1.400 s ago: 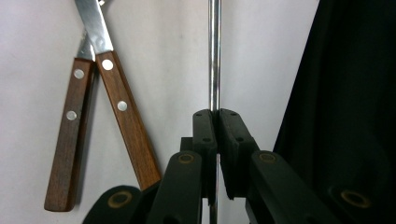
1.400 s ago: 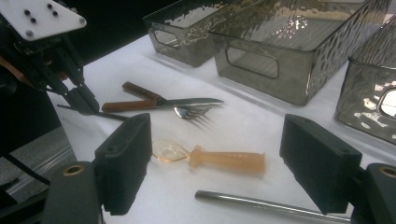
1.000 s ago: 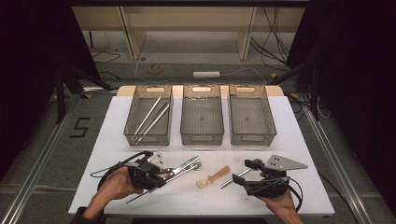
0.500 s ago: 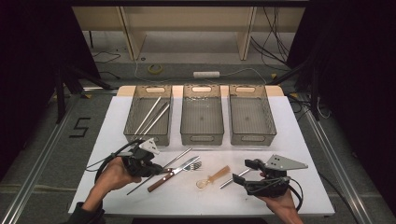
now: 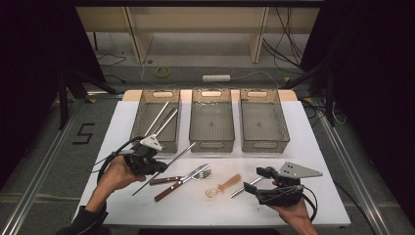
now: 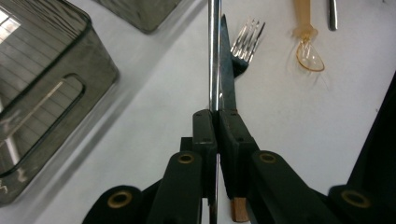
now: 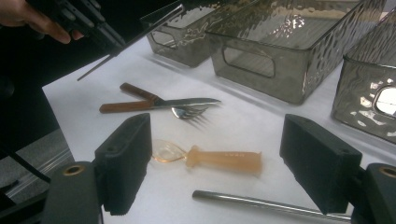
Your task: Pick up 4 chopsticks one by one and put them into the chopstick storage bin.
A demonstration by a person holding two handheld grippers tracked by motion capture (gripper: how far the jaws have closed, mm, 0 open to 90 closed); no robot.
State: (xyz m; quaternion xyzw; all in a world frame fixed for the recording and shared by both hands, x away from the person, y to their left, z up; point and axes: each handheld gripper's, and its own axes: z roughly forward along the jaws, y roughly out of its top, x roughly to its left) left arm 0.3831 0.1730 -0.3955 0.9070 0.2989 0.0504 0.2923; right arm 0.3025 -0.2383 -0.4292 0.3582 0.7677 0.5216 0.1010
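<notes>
The left gripper, jaws clamped on a steel chopstick, has lifted it off the white table toward the left bin, where two more already lie; dropping it in looks next. Further right, the right gripper rests wide open and empty over another chopstick. Grey floor and cables lie beyond

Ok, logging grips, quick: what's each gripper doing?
Left gripper: shut on a metal rod.
Right gripper: open, holding nothing.
</notes>
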